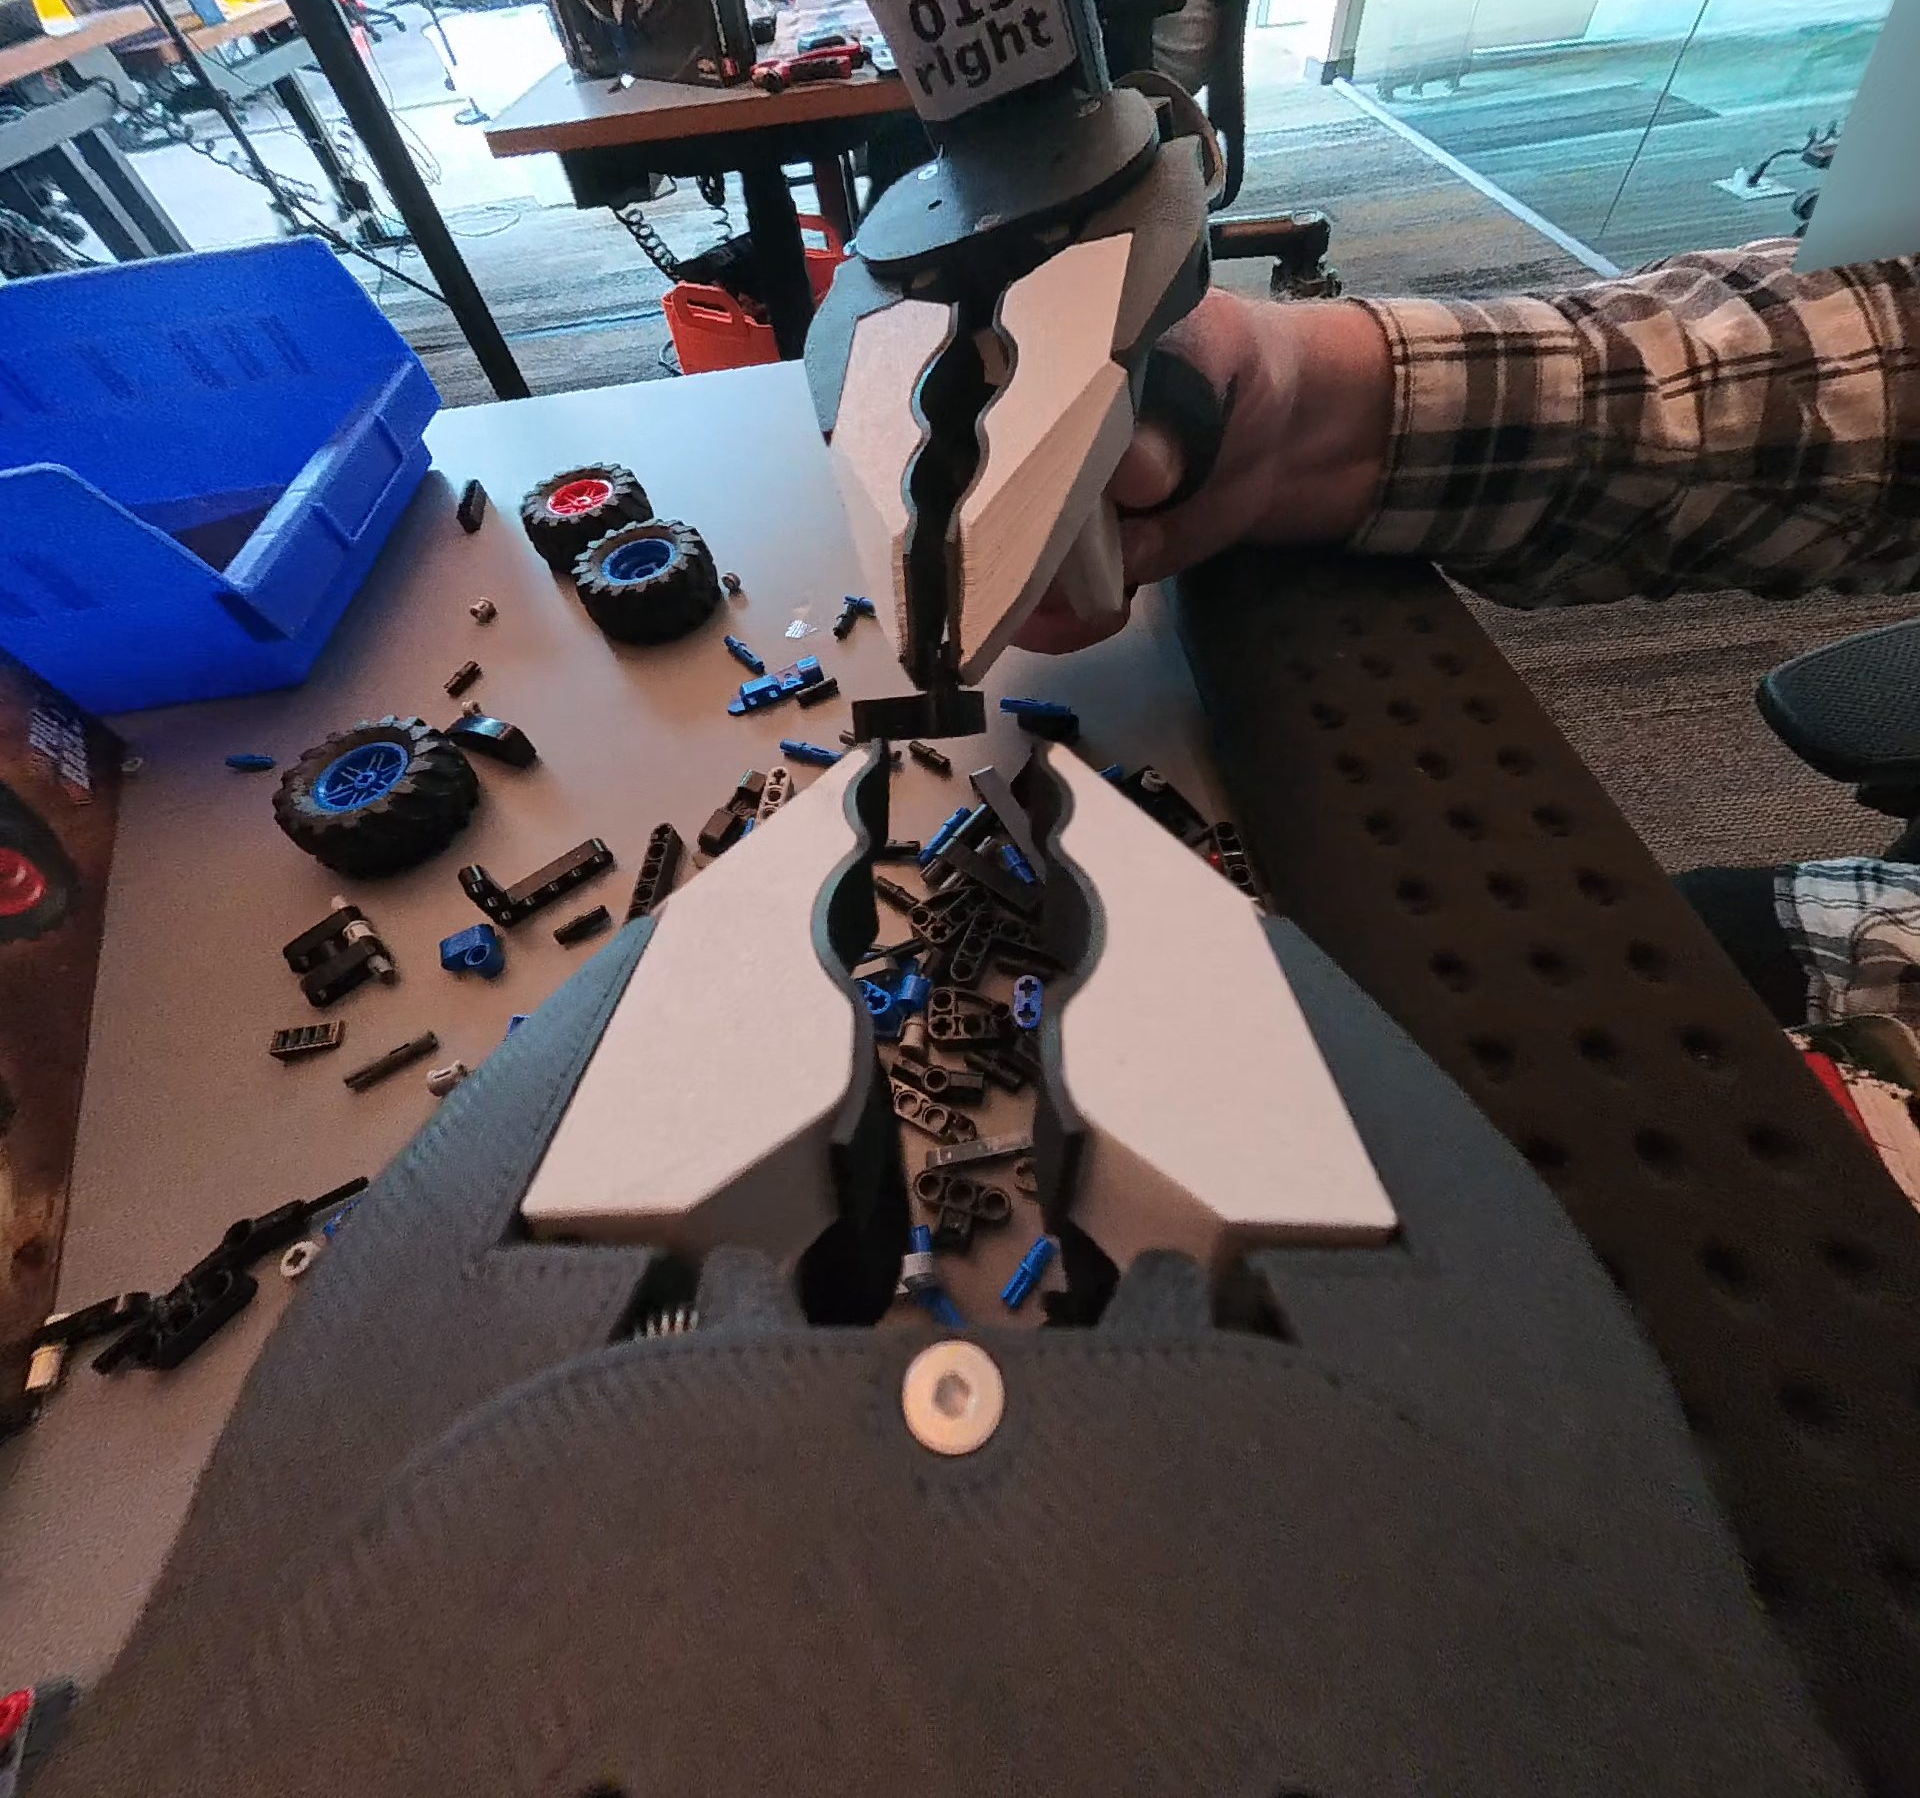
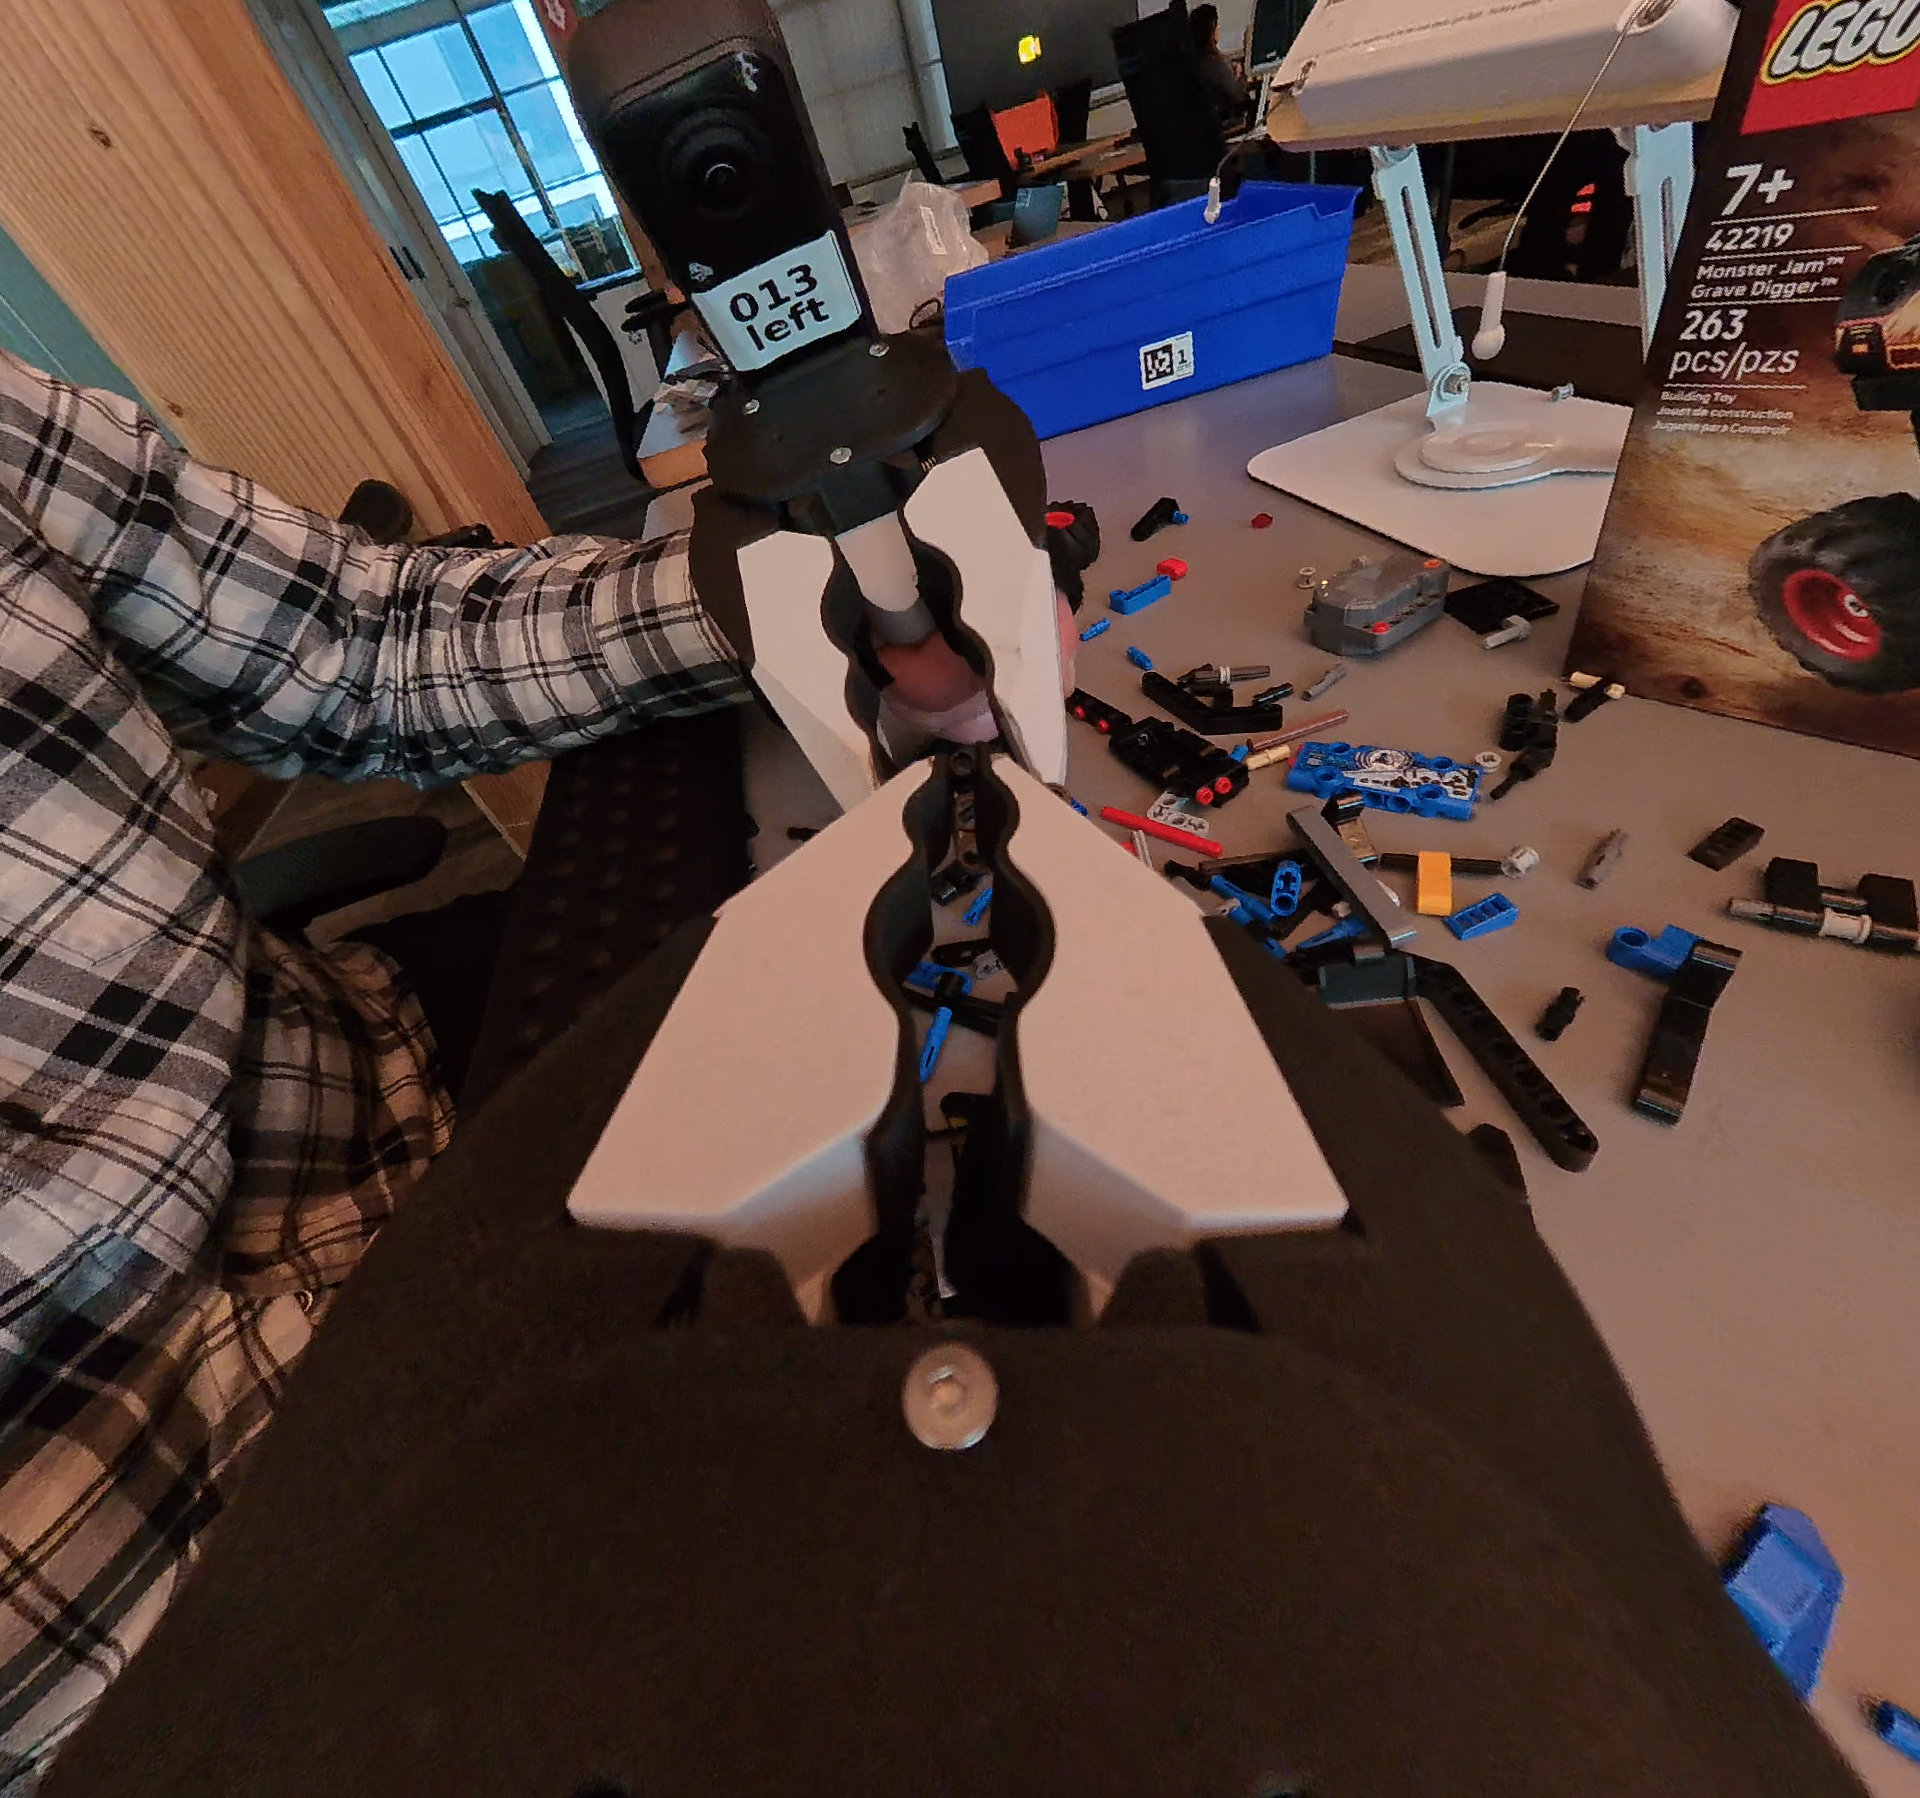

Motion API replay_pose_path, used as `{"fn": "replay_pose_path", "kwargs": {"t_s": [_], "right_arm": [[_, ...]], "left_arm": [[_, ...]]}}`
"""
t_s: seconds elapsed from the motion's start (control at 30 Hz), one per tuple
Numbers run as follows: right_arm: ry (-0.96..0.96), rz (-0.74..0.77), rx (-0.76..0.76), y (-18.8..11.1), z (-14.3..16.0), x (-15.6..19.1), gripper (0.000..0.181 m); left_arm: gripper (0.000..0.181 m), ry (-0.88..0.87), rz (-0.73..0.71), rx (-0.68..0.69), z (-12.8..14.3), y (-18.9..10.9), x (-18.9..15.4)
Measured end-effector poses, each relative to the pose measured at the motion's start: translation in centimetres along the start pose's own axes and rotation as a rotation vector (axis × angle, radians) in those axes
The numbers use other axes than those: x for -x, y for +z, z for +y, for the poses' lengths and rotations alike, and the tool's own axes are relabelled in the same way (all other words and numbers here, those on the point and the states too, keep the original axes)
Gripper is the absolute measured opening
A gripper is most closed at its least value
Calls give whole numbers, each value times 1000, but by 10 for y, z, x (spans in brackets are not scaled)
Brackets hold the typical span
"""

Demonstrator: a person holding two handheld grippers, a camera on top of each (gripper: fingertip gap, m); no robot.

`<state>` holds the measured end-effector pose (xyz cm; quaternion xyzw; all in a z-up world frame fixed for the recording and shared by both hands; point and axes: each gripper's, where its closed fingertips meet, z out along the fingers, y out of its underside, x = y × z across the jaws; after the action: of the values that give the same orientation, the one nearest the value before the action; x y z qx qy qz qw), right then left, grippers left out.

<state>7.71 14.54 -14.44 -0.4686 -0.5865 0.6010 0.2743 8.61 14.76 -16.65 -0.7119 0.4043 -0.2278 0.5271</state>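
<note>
Left wrist view showed our left gripper (image 1: 956,761) with its fingers spread apart above a heap of small black and blue pieces (image 1: 961,1000) on the grey table (image 1: 644,460). Facing it, our right gripper (image 1: 935,673) had its tips pinched together on a small black piece (image 1: 920,714), held just beyond the left gripper's fingertips (image 1: 868,772) and above the heap. A hand (image 1: 1247,439) in a plaid sleeve (image 1: 1642,418) gripped the right tool's handle. Left of the heap lay three black tyres, two with blue hubs (image 1: 374,792) (image 1: 644,574) and one with a red hub (image 1: 582,501), beside a blue bin (image 1: 197,470).

Right wrist view looked along our right gripper (image 2: 961,772), whose tips met the left gripper (image 2: 935,709) head-on; the held piece was hard to make out there. More loose parts (image 2: 1382,782) were scattered to the right, near a white stand (image 2: 1455,470), the blue bin (image 2: 1143,314) and a toy box (image 2: 1787,460).
</note>
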Motion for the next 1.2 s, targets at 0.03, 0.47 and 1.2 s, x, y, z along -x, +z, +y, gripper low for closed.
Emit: {"fn": "replay_pose_path", "kwargs": {"t_s": [0.03,0.47,1.2], "right_arm": [[0,-2,-2,0,0,0,1],[-29,48,51,2,9,-6,2],[-63,104,-150,-20,-26,1,0]], "left_arm": [[22,12,-17,0,-1,-1,1],[16,105,-84,70,6,1,4],[5,282,-171,229,30,-14,13]]}}
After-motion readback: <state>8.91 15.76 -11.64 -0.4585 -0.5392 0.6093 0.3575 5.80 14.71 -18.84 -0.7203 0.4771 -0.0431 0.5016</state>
